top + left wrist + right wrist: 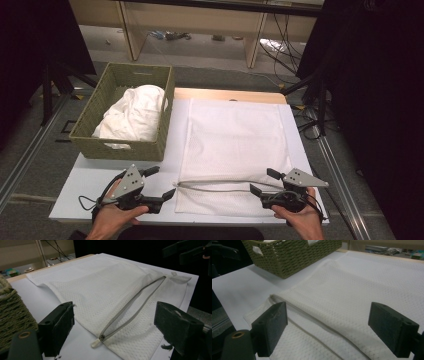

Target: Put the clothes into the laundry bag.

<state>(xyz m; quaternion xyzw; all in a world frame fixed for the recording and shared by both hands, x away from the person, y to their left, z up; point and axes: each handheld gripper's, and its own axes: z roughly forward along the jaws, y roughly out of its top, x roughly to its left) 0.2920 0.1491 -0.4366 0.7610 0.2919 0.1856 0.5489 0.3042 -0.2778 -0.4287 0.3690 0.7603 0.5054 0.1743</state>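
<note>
Two tongs sit at the near edge of the desk (pixel 100 175), both spread wide w/ nothing between the pads. We hold the left tongs (pixel 161 184) just off the left end of the mesh laundry bag (pixel 232 145), and the right tongs (pixel 263 182) at the bag's right end, so we bracket the zipper (pixel 220 184) from both sides. The bag lies flat on the desk, its mouth toward us, right beside the woven basket (pixel 85 137) that holds a bundle of white cloth (pixel 132 112). The zipper gapes open along most of its length; in the left gripper view the pull tab (pixel 96 342) rests at the near end of the track, just ahead of the left tongs.

We judge the layout is deliberate: bag spread smooth so the opening is easy to reach, basket close by so the cloth has a short trip, prob. into the bag. Neither pair touches the fabric yet, as far as we can tell. Next move likely calls for one pair to pinch the upper lip of the opening and lift it, while the other goes for the cloth.
</note>
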